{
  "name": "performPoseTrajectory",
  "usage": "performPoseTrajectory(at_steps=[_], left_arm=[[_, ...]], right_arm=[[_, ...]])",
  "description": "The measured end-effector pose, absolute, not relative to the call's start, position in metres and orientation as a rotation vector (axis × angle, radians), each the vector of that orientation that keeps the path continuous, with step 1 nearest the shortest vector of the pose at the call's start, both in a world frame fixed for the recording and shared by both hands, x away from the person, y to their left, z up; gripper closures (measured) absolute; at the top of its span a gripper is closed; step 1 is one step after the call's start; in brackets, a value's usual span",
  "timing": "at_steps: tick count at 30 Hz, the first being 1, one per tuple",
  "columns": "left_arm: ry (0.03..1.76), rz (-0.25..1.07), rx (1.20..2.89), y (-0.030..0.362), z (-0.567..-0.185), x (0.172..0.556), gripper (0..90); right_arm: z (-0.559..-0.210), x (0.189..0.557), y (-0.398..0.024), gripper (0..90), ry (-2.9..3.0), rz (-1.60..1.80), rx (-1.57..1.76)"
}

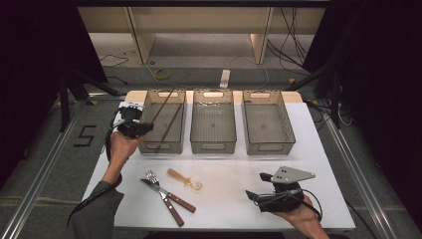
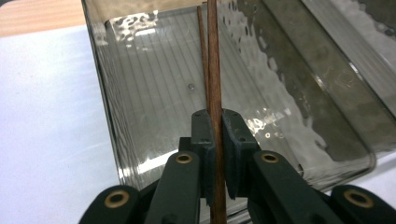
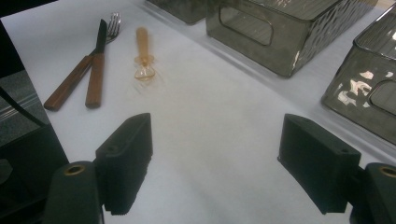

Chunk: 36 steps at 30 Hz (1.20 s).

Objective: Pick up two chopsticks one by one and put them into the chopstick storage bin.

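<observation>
Between the jaws of our left gripper we have a brown wooden chopstick clamped tight, nearly closed on it. Stick runs up from the jaws and points into the left bin, a smoky clear plastic tray; a second thin stick sits just beside the first, farther in. High view shows the left gripper at the near left corner of that left bin, two chopsticks slanting across its inside. We cannot tell if the second stick touches the held one.

Our right gripper has its jaws wide apart, nothing between them, just bare white surface. High view puts it at the near right of the surface, in the right hand.

Outward from there: middle bin and right bin stand in a row with the left one. Near centre-left on the surface lie a wooden-handled knife, a fork crossing it, and a small amber plastic spoon just beside them. Right gripper view shows the same knife, fork and spoon, well apart from its jaws.
</observation>
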<state>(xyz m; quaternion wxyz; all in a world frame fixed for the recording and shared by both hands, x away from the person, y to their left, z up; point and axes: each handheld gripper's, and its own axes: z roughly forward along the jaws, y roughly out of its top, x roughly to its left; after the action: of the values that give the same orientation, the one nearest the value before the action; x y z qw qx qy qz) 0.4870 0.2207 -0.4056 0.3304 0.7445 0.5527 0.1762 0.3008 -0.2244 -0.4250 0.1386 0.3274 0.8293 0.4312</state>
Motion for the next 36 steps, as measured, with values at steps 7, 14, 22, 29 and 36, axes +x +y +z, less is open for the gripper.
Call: performPoseTrajectory(at_steps=[7,14,22,29,36], left_arm=[[1.479,0.434,1.963,0.222,-0.412,0.493,83.1],[1.486,0.388,1.914,0.223,-0.407,0.489,47.2],[1.335,0.326,1.905,0.217,-0.393,0.465,30.6],[1.203,0.334,1.985,0.206,-0.381,0.447,23.5],[1.092,0.352,2.091,0.191,-0.376,0.437,20.6]], right_arm=[[-0.425,0.3,-0.224,26.5,2.408,1.244,0.941],[-0.425,0.301,-0.225,26.5,2.405,1.247,0.946],[-0.424,0.3,-0.226,26.5,2.396,1.256,0.952],[-0.423,0.299,-0.228,26.5,2.373,1.273,0.951],[-0.423,0.298,-0.229,26.5,2.37,1.277,0.954]])
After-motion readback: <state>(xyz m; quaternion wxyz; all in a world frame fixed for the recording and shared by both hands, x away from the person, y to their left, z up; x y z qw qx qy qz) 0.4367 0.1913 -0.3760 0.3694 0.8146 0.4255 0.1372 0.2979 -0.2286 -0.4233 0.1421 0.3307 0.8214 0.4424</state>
